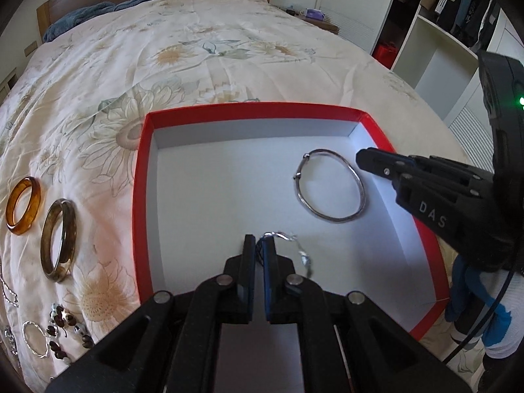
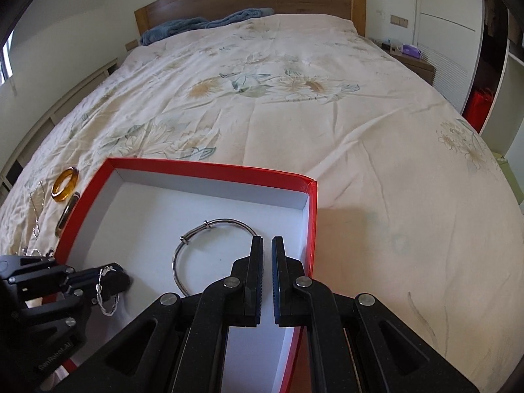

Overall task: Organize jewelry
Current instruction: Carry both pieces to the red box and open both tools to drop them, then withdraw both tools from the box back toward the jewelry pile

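A red box [image 1: 249,110] with a white inside lies on the bed; it also shows in the right wrist view [image 2: 209,167]. A thin silver bangle [image 1: 330,185] lies flat inside it, also in the right wrist view [image 2: 196,242]. My left gripper [image 1: 259,245] is shut on a twisted silver bracelet [image 1: 303,255] and holds it over the box; the bracelet hangs from it in the right wrist view [image 2: 106,290]. My right gripper [image 2: 267,245] is shut and empty above the box's right side, near the bangle.
Left of the box on the floral quilt lie an amber bangle [image 1: 23,204], an olive bangle [image 1: 59,240], a beaded bracelet [image 1: 67,330] and silver chains [image 1: 34,337]. A blue towel [image 2: 196,24] lies by the headboard. Wardrobe shelves [image 1: 435,32] stand at the right.
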Tool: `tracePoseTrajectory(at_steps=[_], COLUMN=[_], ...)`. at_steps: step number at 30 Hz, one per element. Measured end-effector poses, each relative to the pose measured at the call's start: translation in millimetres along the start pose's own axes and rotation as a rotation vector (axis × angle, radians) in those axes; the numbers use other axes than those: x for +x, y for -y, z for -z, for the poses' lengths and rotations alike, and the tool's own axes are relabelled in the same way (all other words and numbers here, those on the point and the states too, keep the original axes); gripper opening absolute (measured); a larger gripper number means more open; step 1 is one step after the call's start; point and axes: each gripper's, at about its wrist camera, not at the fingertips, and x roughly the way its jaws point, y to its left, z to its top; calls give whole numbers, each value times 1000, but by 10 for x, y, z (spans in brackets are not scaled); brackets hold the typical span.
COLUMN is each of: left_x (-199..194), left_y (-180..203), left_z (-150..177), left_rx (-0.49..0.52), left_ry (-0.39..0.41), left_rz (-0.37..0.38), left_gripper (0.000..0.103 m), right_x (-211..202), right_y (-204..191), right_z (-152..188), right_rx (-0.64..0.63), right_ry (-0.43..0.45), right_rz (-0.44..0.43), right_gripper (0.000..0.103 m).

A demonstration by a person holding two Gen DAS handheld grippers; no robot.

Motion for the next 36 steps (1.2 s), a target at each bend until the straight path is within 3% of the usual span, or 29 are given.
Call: tracePoseTrajectory(at_steps=[3,5,6,12,14,18,22,26,36], left_x=[-5,2,-7,-103,-181,-384,-770,-1295,-2415], left_y=[10,50,70,100,89,40,-76,-134,-467], left_z=[0,3,14,46,61,85,174,350,1055], left_rx=[9,35,46,42,38,31,-20,-14,-55], left_ry=[-3,-9,-10,-16,-18,-14,40,113,193], left_rz=[-1,-3,0,5,7,13,44,7,-87], left_gripper=[11,27,29,34,41,43,43,43,43], right_x=[-59,-156,-222,-740,-954,-1338,-1659,-2022,-2858], right_y=[-20,-44,-55,-19,1,8,-95,-314,-972], right_z=[0,-1,0,39,81,190,328,485,866], right_rx=[-8,-17,-23,-7,6,38,60,51,53], right_ry=[7,18,28,82,99,125,139,169,255], right_rz=[8,20,31,60,69,75,61,47,-39], right_gripper=[11,23,25,34,36,41,42,49,52])
